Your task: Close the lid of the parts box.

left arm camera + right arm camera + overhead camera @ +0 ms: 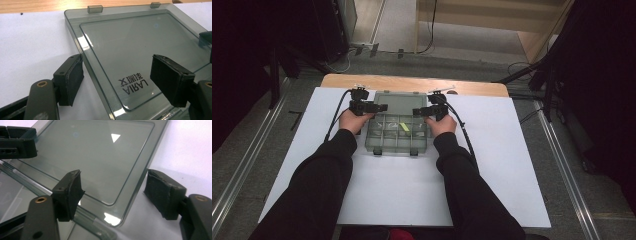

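1. The box (396, 134) is set mid-table (507, 165), its lid (130, 50) laid open behind.
2. The left gripper (117, 82) and right gripper (115, 192) are spread open astride the lid's side edges.
3. Both edges are best pinched evenly, so the lid is swung without twisting.

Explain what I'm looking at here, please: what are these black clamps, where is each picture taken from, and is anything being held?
A person sits at a table covered by a white sheet, holding a hand-operated clamp in each hand. The high view looks down from above: the left gripper and right gripper reach in from either side of a clear plastic organizer box with small compartments. Its lid lies open, flat on the table behind it. The other two pictures come from cameras riding on the clamps, looking along their black jaws. In both, the jaws stand apart on either side of the lid's side edge, one jaw over the lid, one over the sheet. Nothing is gripped.
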Demonstrator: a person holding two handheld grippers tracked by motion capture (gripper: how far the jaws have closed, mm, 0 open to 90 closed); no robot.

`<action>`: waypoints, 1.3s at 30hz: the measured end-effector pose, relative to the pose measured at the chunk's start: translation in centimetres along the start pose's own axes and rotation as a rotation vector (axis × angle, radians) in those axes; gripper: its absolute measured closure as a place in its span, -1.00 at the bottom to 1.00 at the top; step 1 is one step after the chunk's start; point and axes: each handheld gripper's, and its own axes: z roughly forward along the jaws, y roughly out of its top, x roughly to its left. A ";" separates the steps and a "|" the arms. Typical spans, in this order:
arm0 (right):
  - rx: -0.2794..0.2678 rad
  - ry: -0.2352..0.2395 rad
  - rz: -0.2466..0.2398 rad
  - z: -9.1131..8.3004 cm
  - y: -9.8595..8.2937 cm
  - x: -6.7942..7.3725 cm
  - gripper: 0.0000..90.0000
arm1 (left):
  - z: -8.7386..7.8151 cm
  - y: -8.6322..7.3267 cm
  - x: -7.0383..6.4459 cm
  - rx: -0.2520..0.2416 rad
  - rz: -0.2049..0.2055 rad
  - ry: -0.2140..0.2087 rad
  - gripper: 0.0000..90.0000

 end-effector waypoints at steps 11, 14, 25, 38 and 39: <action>-0.044 -0.012 -0.013 0.1 0.1 0.2 -0.21 | -0.3 0.2 0.1 0.009 -0.053 -0.038 -0.34; -0.055 -0.017 -0.016 0.2 0.1 0.2 -0.21 | -0.3 0.2 0.0 0.001 -0.042 -0.036 -0.33; -0.101 -0.041 -0.047 0.2 0.7 0.5 -0.21 | -0.9 0.5 0.0 -0.048 -0.032 -0.024 -0.10; -0.133 -0.037 -0.064 -0.6 1.5 0.1 0.02 | -1.5 0.7 -0.1 -0.066 -0.011 -0.026 -0.02; -0.134 -0.037 -0.072 -0.6 1.5 0.1 0.03 | -1.6 0.8 -0.2 -0.067 -0.009 -0.026 -0.02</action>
